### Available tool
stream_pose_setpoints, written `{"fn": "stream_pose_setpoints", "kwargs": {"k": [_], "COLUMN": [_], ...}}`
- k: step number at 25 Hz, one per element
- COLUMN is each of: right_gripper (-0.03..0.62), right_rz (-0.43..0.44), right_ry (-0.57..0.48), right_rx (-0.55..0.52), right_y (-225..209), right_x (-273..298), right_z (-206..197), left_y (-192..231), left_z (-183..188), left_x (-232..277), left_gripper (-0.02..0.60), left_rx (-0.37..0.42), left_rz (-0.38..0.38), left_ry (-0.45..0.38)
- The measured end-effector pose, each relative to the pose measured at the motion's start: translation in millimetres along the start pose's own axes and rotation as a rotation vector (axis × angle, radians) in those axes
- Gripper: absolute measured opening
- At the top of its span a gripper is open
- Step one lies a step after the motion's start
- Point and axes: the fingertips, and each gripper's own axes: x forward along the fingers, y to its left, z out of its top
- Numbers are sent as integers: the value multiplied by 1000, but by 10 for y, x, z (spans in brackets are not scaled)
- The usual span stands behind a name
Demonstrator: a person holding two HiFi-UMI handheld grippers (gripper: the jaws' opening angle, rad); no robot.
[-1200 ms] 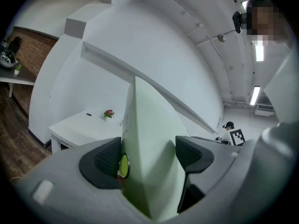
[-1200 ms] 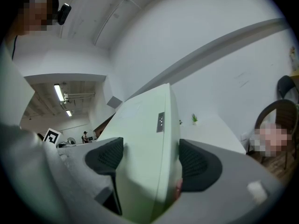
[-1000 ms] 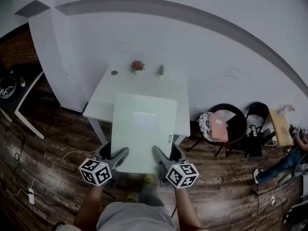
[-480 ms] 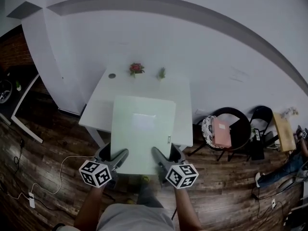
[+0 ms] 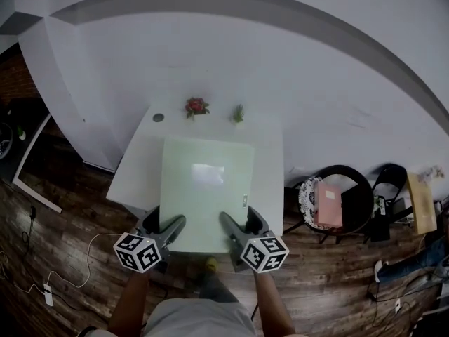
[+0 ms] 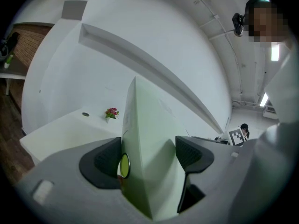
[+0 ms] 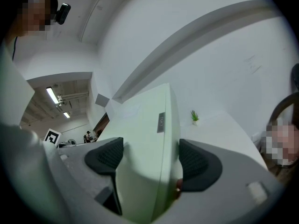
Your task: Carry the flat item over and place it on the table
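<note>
Head view: a pale green flat square board (image 5: 205, 188) fills the centre of the frame, lying over a white rectangular table (image 5: 132, 170). Whether it touches the top cannot be told. The left gripper (image 5: 165, 223) and right gripper (image 5: 242, 223) clamp its near edge at lower centre. A small red potted flower (image 5: 196, 107) and a small green potted plant (image 5: 238, 112) stand on the table's far edge, at upper centre.

Left gripper view: the left gripper (image 6: 147, 155) has its dark pads pressed on both faces of the board (image 6: 145, 120), seen edge-on. The table (image 6: 60, 134) and flower (image 6: 111, 113) lie at left.

Right gripper view: the right gripper (image 7: 147, 160) likewise grips the board (image 7: 145, 120). The plant (image 7: 194, 116) and table (image 7: 219, 129) sit at right.
</note>
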Motion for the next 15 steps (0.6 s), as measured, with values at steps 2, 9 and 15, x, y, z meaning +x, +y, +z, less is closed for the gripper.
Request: {"fn": "stream_pose_setpoints", "kwargs": {"k": [2,9,15], "right_gripper": [368,368,368], "right_rz": [3,32,64], "right_ry": [10,50,70], "right_rx": [6,28,42], "right_y": [-157,-687,-957], "right_x": [167,696,1023], "right_z": [81,358,480], "left_y": [68,251,384], "left_z": [55,232,326], "left_x": [218,919,1276], "left_gripper": [371,371,371], "left_rx": [-4,-18,-16], "left_rz": [9,52,87], "left_ry": [5,20,24]}}
